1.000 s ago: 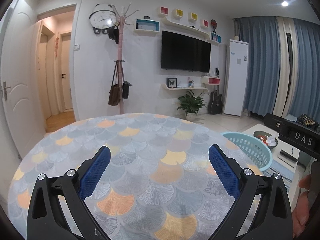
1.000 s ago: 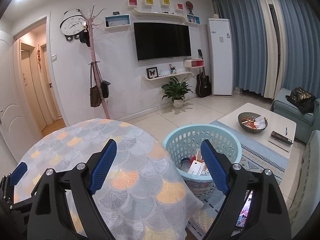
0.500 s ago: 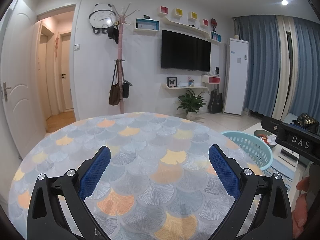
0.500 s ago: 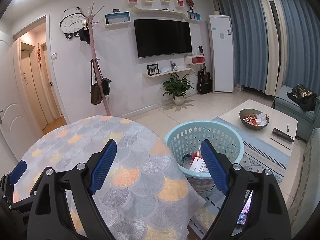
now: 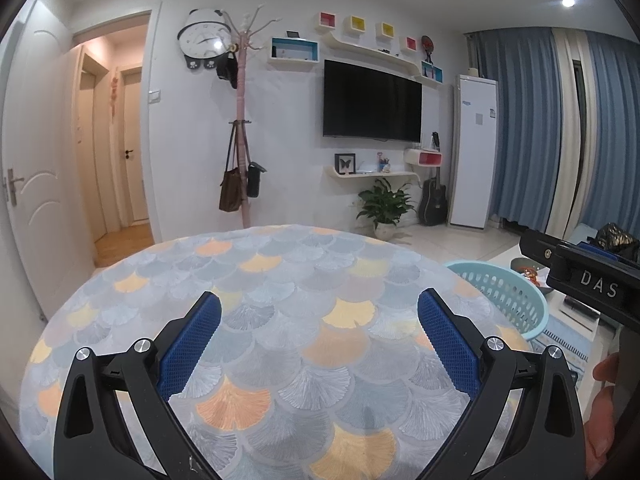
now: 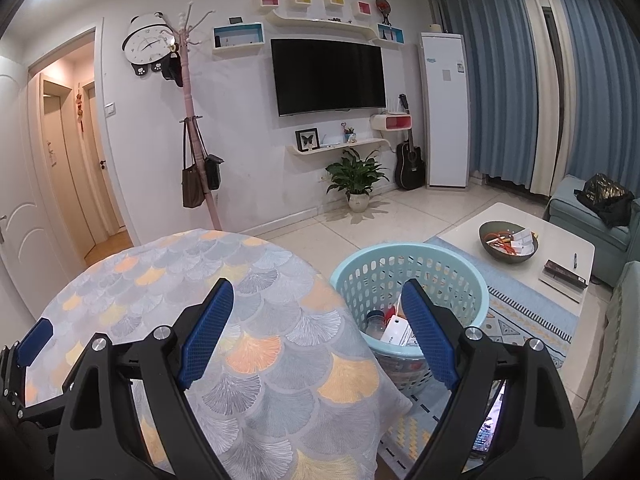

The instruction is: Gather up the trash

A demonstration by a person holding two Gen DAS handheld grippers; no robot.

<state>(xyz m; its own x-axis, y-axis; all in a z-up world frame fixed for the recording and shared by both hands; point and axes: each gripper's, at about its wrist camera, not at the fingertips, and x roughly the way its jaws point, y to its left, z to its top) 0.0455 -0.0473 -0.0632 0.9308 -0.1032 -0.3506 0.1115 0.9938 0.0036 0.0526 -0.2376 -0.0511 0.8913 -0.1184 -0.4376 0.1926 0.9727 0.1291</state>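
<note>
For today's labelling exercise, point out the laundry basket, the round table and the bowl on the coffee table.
basket (image 6: 408, 250): right wrist view, far rim.
table (image 5: 280, 280): left wrist view, bare patterned cloth on top.
bowl (image 6: 496, 255): right wrist view, dark outer wall near the front.

A home's living room. A TV (image 6: 329, 76) hangs on the wall among small shelves and a panda clock (image 6: 146, 46); a coat stand (image 6: 192, 120) holds bags, and a plant (image 6: 357, 178) and guitar (image 6: 409, 160) stand below. A round table (image 5: 280, 320) with a fan-patterned cloth, a coffee table (image 6: 560, 256), a sofa (image 6: 580, 220) and blue curtains (image 6: 500, 80) fill the rest.
</note>
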